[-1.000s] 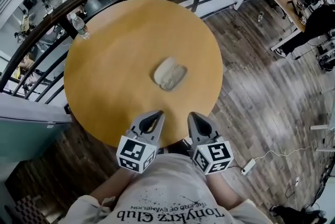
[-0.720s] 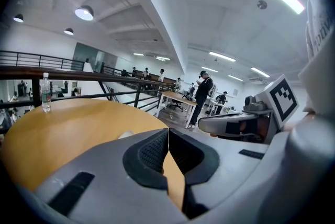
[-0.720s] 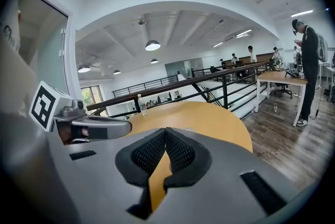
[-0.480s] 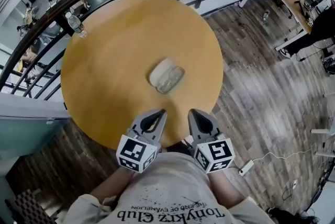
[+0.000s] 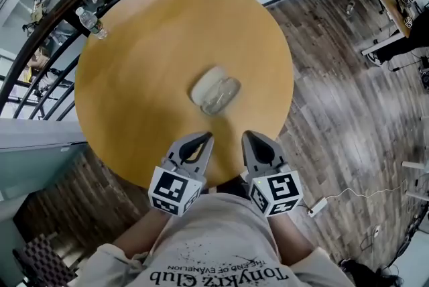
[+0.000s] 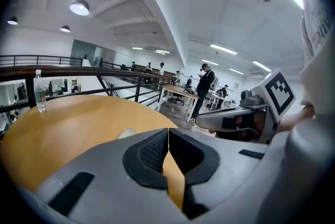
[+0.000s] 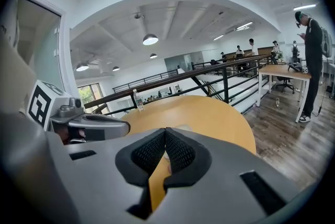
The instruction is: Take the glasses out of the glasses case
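Note:
A closed pale grey glasses case [image 5: 214, 91] lies near the middle of the round wooden table [image 5: 134, 78]. My left gripper [image 5: 200, 139] and right gripper [image 5: 251, 137] hover side by side over the table's near edge, a short way in front of the case and apart from it. Both are shut with nothing between the jaws. In the left gripper view the shut left gripper [image 6: 168, 132] hides most of the case [image 6: 125, 134]. In the right gripper view only a sliver of the case [image 7: 181, 127] shows above the shut right gripper [image 7: 165, 131].
A clear water bottle [image 5: 89, 23] stands at the table's far left edge, by a dark railing [image 5: 40, 31]. Wooden floor [image 5: 335, 98] lies to the right. A person stands by a desk [image 7: 309, 34] far off. My torso is just behind the grippers.
The head view has shifted a little, so the table fills more of the frame. Both grippers stay shut at the near edge and the case has not moved on the table.

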